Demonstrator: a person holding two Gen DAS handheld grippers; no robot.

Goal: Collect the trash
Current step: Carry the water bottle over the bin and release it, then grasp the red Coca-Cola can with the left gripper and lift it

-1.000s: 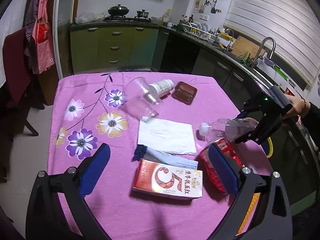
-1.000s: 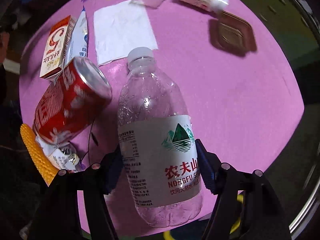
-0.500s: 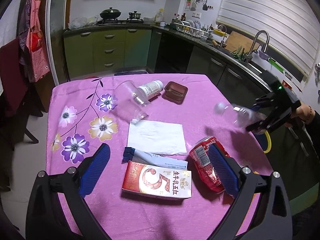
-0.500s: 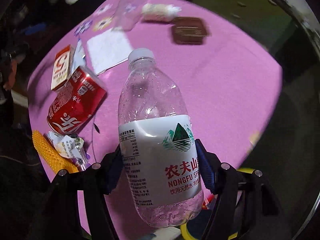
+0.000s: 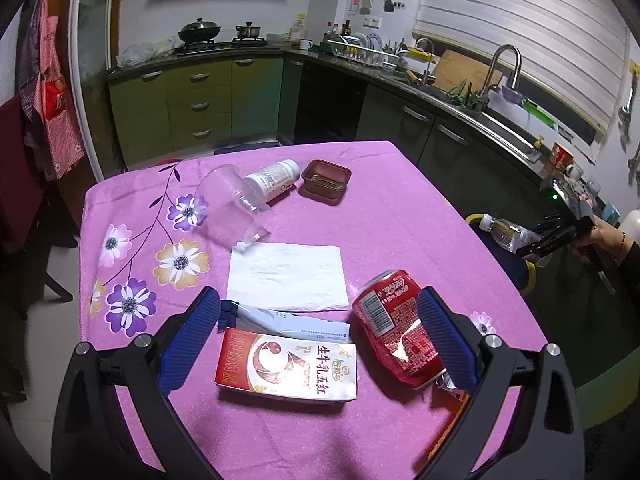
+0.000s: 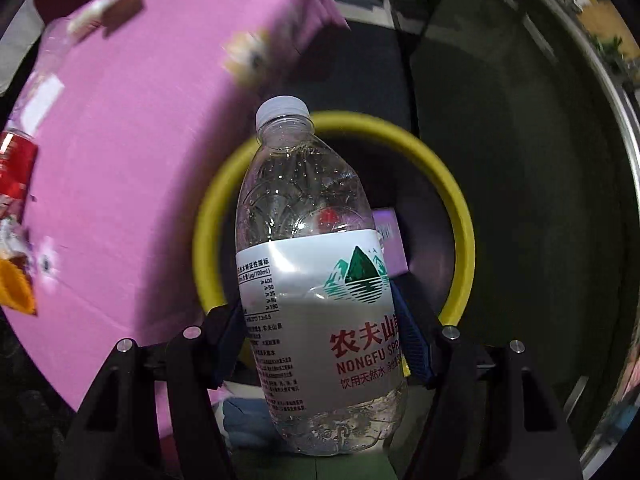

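The clear, ribbed plastic water bottle [image 6: 316, 280], white-capped with a glossy label, is clamped between the blue pads of the right gripper [image 6: 320, 344], off the table's edge above a round yellow-rimmed bin [image 6: 460, 216]. Only the right wrist view shows purple and red scraps inside the bin. The left wrist view shows the left gripper [image 5: 316, 340], jaws apart and empty, over the pink floral tablecloth [image 5: 400, 232], with a dented red can [image 5: 396, 332], flat milk carton [image 5: 286, 368], white napkin [image 5: 286, 276] and tipped clear cup [image 5: 230, 210].
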